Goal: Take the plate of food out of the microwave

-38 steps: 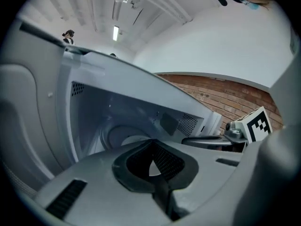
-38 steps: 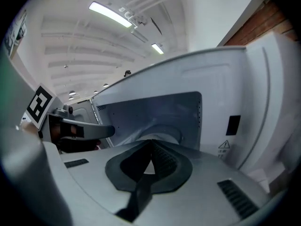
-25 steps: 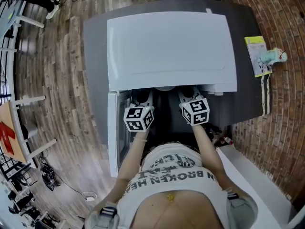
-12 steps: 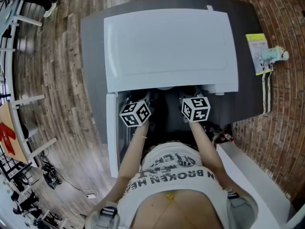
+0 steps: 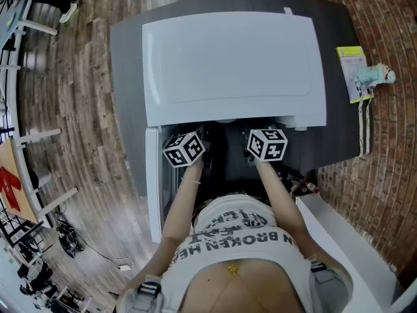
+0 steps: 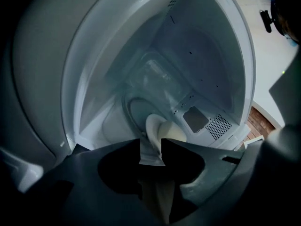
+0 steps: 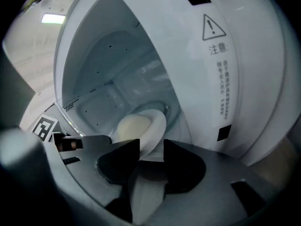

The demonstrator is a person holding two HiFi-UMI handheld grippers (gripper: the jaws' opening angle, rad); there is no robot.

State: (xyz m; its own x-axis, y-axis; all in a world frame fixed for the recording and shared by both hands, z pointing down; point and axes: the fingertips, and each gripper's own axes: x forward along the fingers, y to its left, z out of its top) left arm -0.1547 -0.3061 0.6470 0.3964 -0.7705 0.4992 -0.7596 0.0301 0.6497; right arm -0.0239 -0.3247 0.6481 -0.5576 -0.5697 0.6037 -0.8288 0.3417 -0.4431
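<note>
The white microwave (image 5: pixel 231 64) stands with its door (image 5: pixel 154 181) swung out to the left. Inside, a white plate (image 6: pixel 154 126) carries a pale round bun (image 6: pixel 174 133) on the turntable. My left gripper (image 6: pixel 151 147) reaches in, and its jaws, which have just been opening, straddle the plate's rim. My right gripper (image 7: pixel 151 147) does the same from the other side, with the plate (image 7: pixel 156 124) and the bun (image 7: pixel 133 126) just beyond its jaws, also just opened. In the head view only the marker cubes (image 5: pixel 183 149) (image 5: pixel 267 144) show at the oven's mouth.
The microwave sits on a grey table (image 5: pixel 124 77). A yellow booklet (image 5: pixel 350 70) and a small teal figure (image 5: pixel 373 77) lie at the table's right end. A white counter (image 5: pixel 345 240) runs at lower right. The cavity walls close in around both grippers.
Both marker cubes have rolled and shifted a little further in toward the microwave's opening. The microwave and its door have not moved.
</note>
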